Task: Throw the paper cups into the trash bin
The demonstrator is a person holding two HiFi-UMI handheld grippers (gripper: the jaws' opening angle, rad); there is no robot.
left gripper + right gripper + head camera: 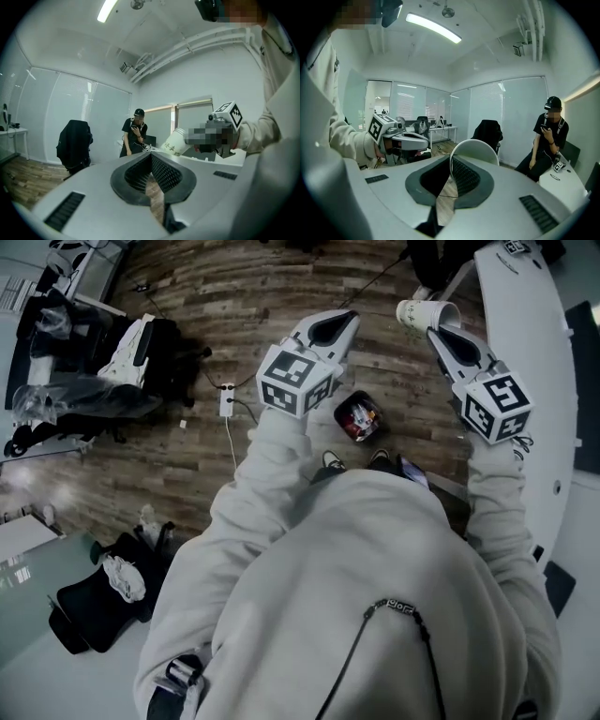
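The right gripper (451, 161) had its fingers (465, 176) nearly together, pinching the thin wall of a white paper cup (474, 149) at its rim. The cup's round mouth rose just beyond the fingertips. In the head view the cup (427, 313) lay tipped on its side at the tip of the right gripper (437, 331), held in the air beside the edge of the white tabletop (534, 324).

The left gripper (151, 155) had its fingers (165, 171) closed tip to tip with nothing between them. Only wooden floor showed through the gap behind the tips.

The trash bin (341, 416), dark-rimmed with reddish contents, stood on the floor below and between the two pairs of fingers. It was near the person's feet and well apart from the cup.

Beyond the right fingers, off to their right, was a person in black (551, 136).
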